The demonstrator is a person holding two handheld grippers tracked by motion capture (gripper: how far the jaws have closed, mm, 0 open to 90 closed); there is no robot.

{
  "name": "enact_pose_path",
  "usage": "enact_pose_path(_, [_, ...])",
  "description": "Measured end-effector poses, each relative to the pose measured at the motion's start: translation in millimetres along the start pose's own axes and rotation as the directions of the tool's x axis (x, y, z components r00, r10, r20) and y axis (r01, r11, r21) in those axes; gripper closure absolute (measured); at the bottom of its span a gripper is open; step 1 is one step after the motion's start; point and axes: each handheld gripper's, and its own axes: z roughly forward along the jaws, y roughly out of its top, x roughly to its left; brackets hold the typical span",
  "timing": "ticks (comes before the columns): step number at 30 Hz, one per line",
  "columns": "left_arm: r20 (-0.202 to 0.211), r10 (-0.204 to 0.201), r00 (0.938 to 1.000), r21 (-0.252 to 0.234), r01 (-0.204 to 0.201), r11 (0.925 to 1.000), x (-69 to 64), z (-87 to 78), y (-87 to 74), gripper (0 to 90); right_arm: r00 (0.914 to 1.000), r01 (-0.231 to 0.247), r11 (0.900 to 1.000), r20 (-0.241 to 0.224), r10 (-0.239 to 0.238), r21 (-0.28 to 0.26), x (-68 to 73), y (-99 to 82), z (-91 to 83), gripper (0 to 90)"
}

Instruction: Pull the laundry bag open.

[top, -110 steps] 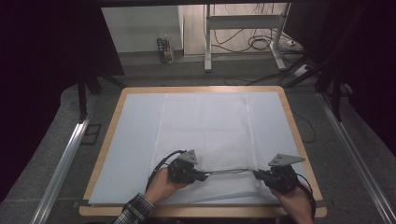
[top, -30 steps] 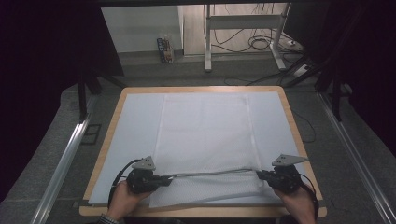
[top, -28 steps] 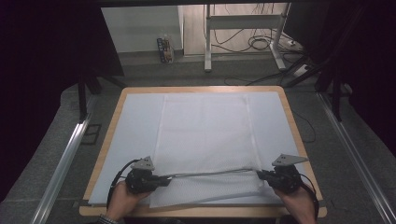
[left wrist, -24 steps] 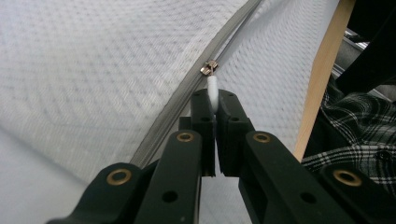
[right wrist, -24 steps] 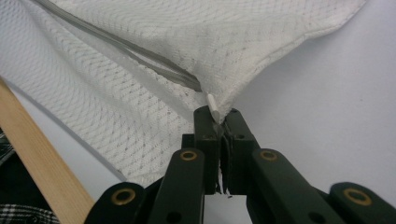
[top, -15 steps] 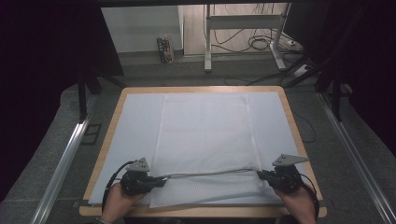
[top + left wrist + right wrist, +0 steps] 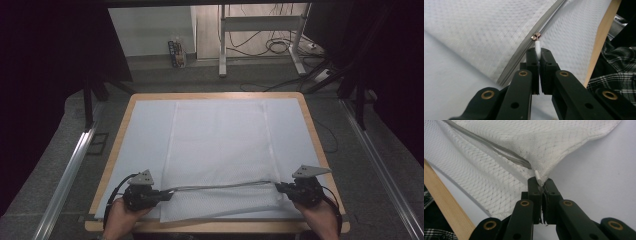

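Both tongs are clenched. The left tongs (image 7: 538,58) pinch the white pull tab (image 7: 537,47) of a small metal zipper slider (image 7: 535,36), and the right tongs (image 7: 540,182) grip the corner of the white mesh bag (image 7: 220,150) where the grey zipper (image 7: 220,187) ends, with a short white tab (image 7: 537,175) pressed between the black jaws. In the high view the left tongs (image 7: 167,194) sit near the desk's front left and the right tongs (image 7: 278,187) near its front right, each in a hand (image 7: 125,220).

A wooden-rimmed desk (image 7: 116,150) under a pale blue sheet (image 7: 145,135) carries the bag, which lies flat in the middle and reaches to the front edge. Around it are grey speckled floor, metal rails on either side, dark curtains, and at the back a metal stand (image 7: 260,30) with loose cables (image 7: 280,47).

The bag is a soft, open-weave mesh with a stitched hem; the zipper is a thin grey band stretched almost straight between the two tongs, lifted just off the fabric. A plaid sleeve (image 7: 616,72) shows beside the wooden rim in the left gripper view.

Compared with some seconds ago, the left tongs have travelled leftward along the zipper, from near the middle of the bag's front to its left corner; the right tongs have stayed at the right corner.
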Motion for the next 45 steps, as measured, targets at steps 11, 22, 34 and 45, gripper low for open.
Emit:
enact_pose_path(11, [-0.018, -0.010, 0.9998, -0.008, 0.010, 0.9999, 2.9, -6.9, -5.2, 87.5, 1.0000, -0.008, 1.0000, -0.002, 0.008, 0.003, -1.3, -0.3, -0.1, 85.5])
enact_pose_path(22, [-0.026, -0.021, 0.9994, -0.005, 0.021, 0.9998, 4.8, -10.8, -8.9, 87.4, 0.9999, -0.009, 1.0000, -0.004, 0.009, 0.003, -1.4, -0.1, -0.3, 85.5])
enact_pose_path(34, [-0.035, -0.034, 0.9988, -0.013, 0.033, 0.9994, 8.6, -16.6, -12.6, 87.5, 0.9999, -0.012, 0.9999, 0.009, 0.012, -0.004, -2.1, 0.2, -2.0, 85.6])
enact_pose_path(45, [-0.066, -0.056, 0.9962, -0.019, 0.055, 0.9983, 13.2, -24.5, -18.7, 87.5, 0.9996, -0.014, 0.9999, 0.023, 0.014, 0.002, -3.1, -0.1, -2.3, 85.7])
